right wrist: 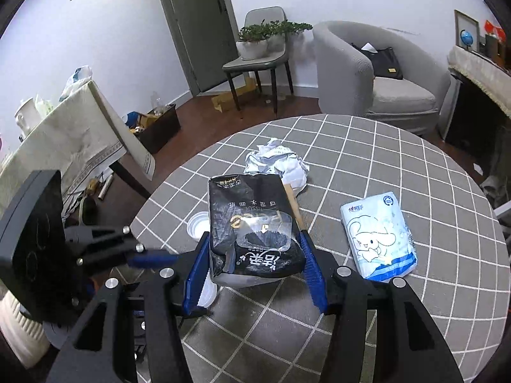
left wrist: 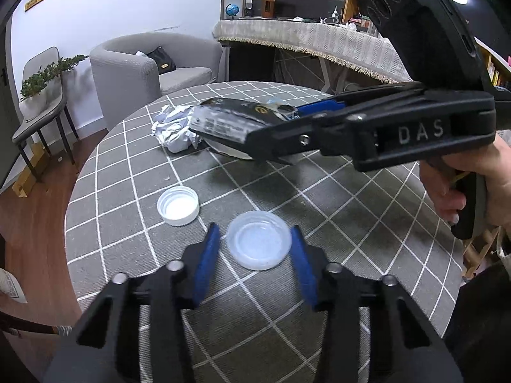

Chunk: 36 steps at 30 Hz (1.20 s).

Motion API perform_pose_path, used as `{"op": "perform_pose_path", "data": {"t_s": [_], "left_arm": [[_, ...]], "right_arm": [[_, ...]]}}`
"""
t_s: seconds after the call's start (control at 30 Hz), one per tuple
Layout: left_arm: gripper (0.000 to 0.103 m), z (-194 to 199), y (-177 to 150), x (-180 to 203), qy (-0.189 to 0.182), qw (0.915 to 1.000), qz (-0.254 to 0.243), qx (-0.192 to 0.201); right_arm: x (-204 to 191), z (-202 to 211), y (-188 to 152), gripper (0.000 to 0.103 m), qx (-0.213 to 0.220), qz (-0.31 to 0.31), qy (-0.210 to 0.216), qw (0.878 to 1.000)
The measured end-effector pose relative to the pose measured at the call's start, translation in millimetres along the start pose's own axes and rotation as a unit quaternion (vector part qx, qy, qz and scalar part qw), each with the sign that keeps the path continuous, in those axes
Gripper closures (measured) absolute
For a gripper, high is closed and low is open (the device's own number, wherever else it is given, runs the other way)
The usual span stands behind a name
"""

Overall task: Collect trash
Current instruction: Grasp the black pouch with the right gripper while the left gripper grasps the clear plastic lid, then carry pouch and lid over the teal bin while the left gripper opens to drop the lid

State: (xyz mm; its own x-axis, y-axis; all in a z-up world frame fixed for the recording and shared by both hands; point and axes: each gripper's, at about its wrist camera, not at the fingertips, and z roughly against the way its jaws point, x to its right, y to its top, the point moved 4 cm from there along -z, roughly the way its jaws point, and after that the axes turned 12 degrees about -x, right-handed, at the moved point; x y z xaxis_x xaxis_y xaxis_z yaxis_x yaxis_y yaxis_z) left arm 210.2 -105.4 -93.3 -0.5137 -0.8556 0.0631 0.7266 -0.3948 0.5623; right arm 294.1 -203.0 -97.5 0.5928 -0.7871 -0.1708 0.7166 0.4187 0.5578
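My right gripper [right wrist: 254,265] is shut on a black tissue pack [right wrist: 252,226] and holds it above the round checked table [right wrist: 399,166]; the pack also shows in the left wrist view [left wrist: 233,118]. My left gripper [left wrist: 255,249] is open around a translucent plastic lid [left wrist: 259,244] lying on the table, jaws on either side, apart from it. A white bottle cap [left wrist: 178,205] lies just to the left. Crumpled white paper [left wrist: 174,129] [right wrist: 278,162] lies further back. A blue-and-white tissue pack [right wrist: 378,234] lies at the right.
A grey armchair [right wrist: 380,76] with a black bag stands behind the table. A chair with potted plants [right wrist: 262,51] stands by the door. A covered desk [left wrist: 313,44] is at the back, a draped table [right wrist: 67,140] at the left.
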Motion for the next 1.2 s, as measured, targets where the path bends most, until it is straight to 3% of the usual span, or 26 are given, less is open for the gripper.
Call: {"op": "perform_pose_path", "data": {"t_s": [0.3,0.63,0.93,1.2], "left_arm": [[0.061,8,-3,-7,-0.004,0.9999,0.016,0.005],[0.061,42,-21,-45,0.026,0.9965,0.068,0.040],[0.061,78,-44,-94,0.067,0.9851,0.143,0.069],[0.061,93,-74,-135,0.108,0.9731,0.196,0.056]], "right_arm": [[-9,0,7,0.048,0.013,-0.008,0.004,1.000],[-35,-6,22,0.048,0.029,0.000,0.011,1.000],[-66,-19,34,0.048,0.033,0.013,0.021,0.999],[-98,-34,45,0.048,0.031,0.028,0.033,0.999]]}}
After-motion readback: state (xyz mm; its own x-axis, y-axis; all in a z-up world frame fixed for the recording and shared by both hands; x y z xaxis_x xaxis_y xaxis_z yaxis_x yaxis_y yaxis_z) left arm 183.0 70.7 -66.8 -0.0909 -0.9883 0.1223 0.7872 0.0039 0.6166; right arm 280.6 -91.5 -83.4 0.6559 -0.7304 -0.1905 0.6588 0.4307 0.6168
